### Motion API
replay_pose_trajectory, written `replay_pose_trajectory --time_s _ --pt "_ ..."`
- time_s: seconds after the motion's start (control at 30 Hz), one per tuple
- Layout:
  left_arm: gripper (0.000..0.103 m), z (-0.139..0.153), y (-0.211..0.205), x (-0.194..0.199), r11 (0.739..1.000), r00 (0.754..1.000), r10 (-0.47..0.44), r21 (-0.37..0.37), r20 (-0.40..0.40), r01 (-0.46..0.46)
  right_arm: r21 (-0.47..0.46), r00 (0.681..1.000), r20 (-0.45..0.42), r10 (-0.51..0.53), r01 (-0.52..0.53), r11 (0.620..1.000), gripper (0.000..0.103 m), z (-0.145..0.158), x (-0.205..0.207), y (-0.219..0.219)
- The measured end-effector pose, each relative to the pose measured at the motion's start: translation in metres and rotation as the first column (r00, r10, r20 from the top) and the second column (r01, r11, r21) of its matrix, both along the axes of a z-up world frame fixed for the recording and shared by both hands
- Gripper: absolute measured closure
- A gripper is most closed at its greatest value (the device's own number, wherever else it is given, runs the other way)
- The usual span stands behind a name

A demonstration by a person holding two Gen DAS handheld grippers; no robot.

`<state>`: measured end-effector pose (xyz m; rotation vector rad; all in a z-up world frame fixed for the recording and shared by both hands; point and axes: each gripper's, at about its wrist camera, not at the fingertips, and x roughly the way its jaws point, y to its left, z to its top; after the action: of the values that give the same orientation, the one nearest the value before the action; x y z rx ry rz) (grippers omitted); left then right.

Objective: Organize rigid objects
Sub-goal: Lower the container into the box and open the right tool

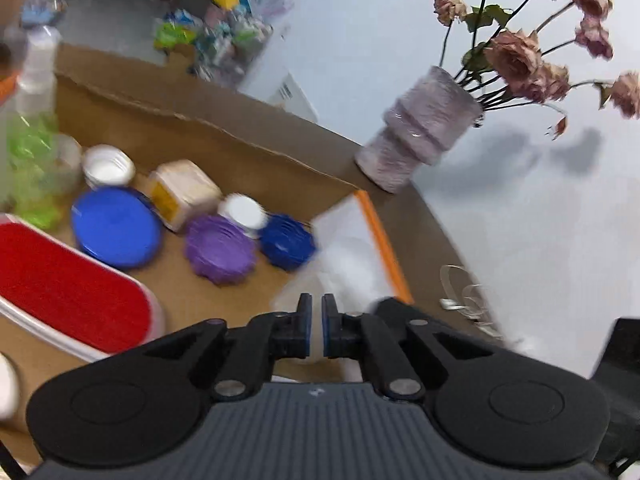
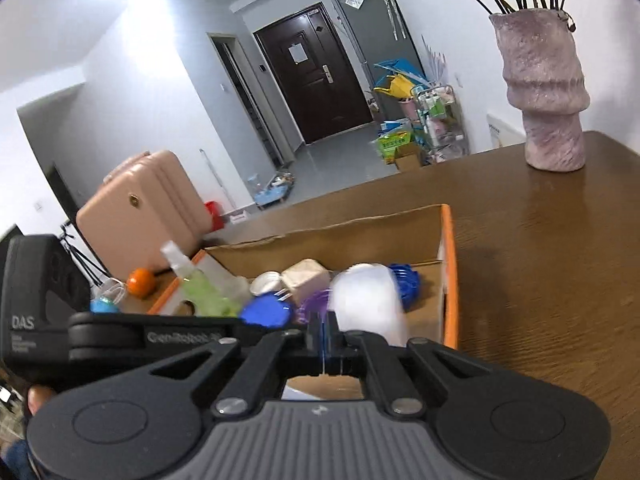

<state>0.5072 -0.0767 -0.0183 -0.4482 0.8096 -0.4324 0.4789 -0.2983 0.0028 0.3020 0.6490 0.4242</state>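
An open cardboard box (image 1: 224, 136) with an orange rim holds a blue lid (image 1: 116, 226), a purple ribbed lid (image 1: 220, 248), a dark blue ribbed lid (image 1: 287, 241), a beige square jar (image 1: 184, 192), white caps (image 1: 108, 166) and a green spray bottle (image 1: 34, 140). My left gripper (image 1: 317, 324) hovers over the box's right end, jaws nearly closed with a narrow gap, above a blurred white object (image 1: 344, 264). My right gripper (image 2: 325, 336) is shut, nothing visible between the pads, just before the same white object (image 2: 368, 300) in the box (image 2: 450, 264).
A red-topped white tray (image 1: 68, 296) lies at the box's near left. A pink vase of dried roses (image 1: 420, 136) stands on the brown table (image 2: 540, 260) beyond the box. A white cable (image 1: 468, 296) lies on the table edge. An orange ball (image 2: 141, 282) sits left of the box.
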Motion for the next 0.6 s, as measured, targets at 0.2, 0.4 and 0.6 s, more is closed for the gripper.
replay_pose_trajectory --time_s 0.2,0.4,0.6 --pt "0.051 0.009 0.011 -0.016 0.946 0.988 0.015 0.318 0.153 -0.064 -0.053 0.999 0.025 -0.03 0.031 0.998 0.095 0.0 0.004 -0.008" --pt "0.043 0.018 0.015 -0.036 0.851 0.971 0.028 0.504 0.238 -0.148 -0.147 0.998 0.066 -0.007 0.017 0.989 0.096 0.0 0.004 0.007" --pt "0.039 0.047 0.032 -0.065 0.841 0.959 0.069 0.501 0.274 -0.204 -0.161 0.996 0.082 -0.031 0.044 0.986 0.093 0.026 -0.025 0.007"
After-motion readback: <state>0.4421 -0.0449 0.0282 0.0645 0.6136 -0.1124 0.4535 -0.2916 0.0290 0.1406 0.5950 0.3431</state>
